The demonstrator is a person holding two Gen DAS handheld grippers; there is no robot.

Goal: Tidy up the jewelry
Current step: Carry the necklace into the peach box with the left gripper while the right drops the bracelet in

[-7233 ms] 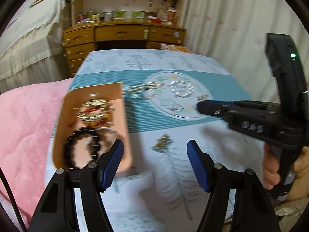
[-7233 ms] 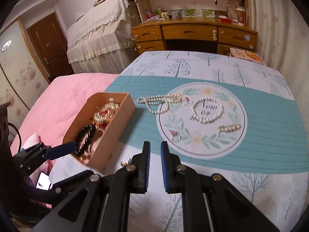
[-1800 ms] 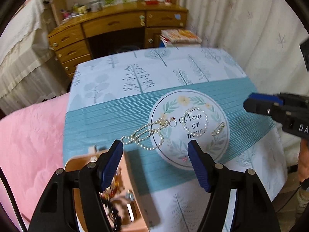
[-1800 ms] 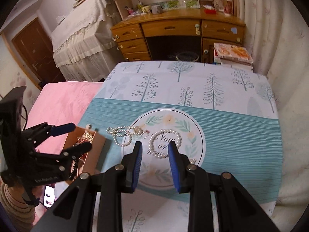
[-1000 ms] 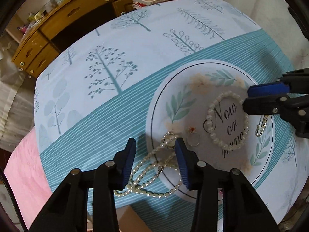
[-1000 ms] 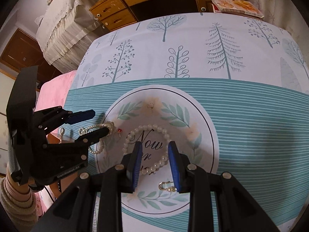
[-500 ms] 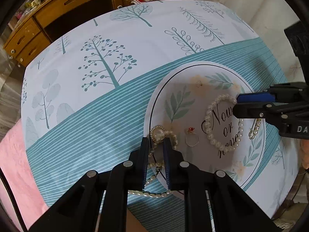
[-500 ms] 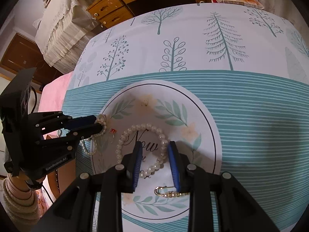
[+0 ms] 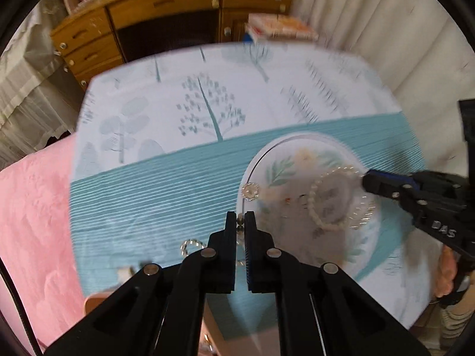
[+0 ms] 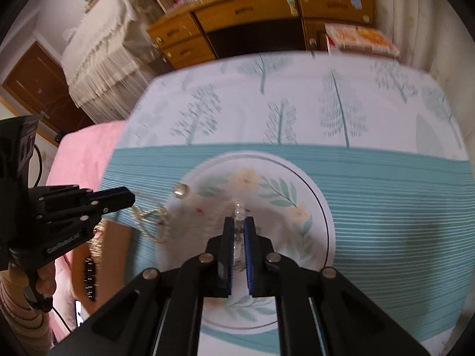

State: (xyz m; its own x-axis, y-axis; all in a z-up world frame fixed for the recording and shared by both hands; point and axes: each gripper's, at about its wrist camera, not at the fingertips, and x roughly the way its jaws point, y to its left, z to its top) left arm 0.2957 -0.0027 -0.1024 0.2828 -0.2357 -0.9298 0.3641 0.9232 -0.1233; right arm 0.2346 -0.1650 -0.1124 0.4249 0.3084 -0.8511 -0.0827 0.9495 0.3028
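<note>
My left gripper (image 9: 240,219) is shut on the pearl necklace (image 9: 250,191), whose strands trail blurred over the teal band; it also shows in the right wrist view (image 10: 154,216). My right gripper (image 10: 238,224) is shut on the pearl bracelet (image 10: 239,212), which shows in the left wrist view (image 9: 326,204) over the round floral print (image 9: 297,163). A small ring (image 9: 301,198) and a gold clasp (image 9: 360,212) lie by the bracelet. The tan jewelry tray (image 10: 115,243) with a black bead bracelet (image 10: 90,279) sits at the lower left.
The patterned tablecloth (image 9: 207,112) covers the table. A pink quilt (image 9: 32,207) lies to the left. A wooden desk with drawers (image 10: 252,17) and a stack of books (image 10: 359,38) stand beyond the far edge. Curtains (image 9: 371,23) hang at the right.
Both grippers have closed, the left on the necklace and the right on the bracelet, and both have lifted and pulled back. The views are now blurred by motion.
</note>
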